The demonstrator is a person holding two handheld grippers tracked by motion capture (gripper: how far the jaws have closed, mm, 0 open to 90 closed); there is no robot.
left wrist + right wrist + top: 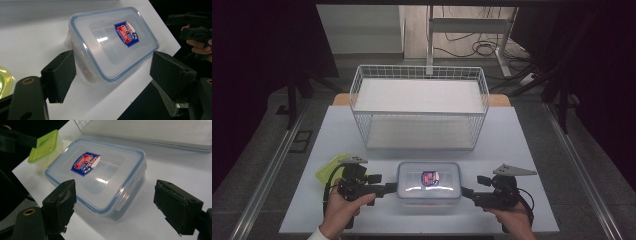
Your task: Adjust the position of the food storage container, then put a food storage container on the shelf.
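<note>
**A:** Where does the clear food box (429,180) sit?

**B:** On the white table (512,135), near its front edge, flat, with its blue-rimmed lid on and the red and blue sticker facing up. It lies between the two hand-held tools: the left gripper (389,189) is at its left short end, the right gripper (466,191) at its right short end.

**A:** Is either one clamped on it?

**B:** No. In the left gripper view the left gripper (112,75) has its jaws spread wide, one on each side of the near end of the box (112,42), with a clear gap between each pad and the plastic. In the right gripper view the right gripper (122,205) is also spread apart, and the box's near corner (100,180) lies between the two jaws, the left pad close to the lid edge, the right pad well off it.

**A:** What else is around?

**B:** A small green-lidded tub (331,167) stands just behind the left gripper, on the table's left side. A white wire basket (419,107) stands farther back, in the middle of the table, apart from the box.

**A:** And the hands?

**B:** The left hand (343,209) and the right hand (512,220) each grasp a tool's handle at the table's near edge.
</note>
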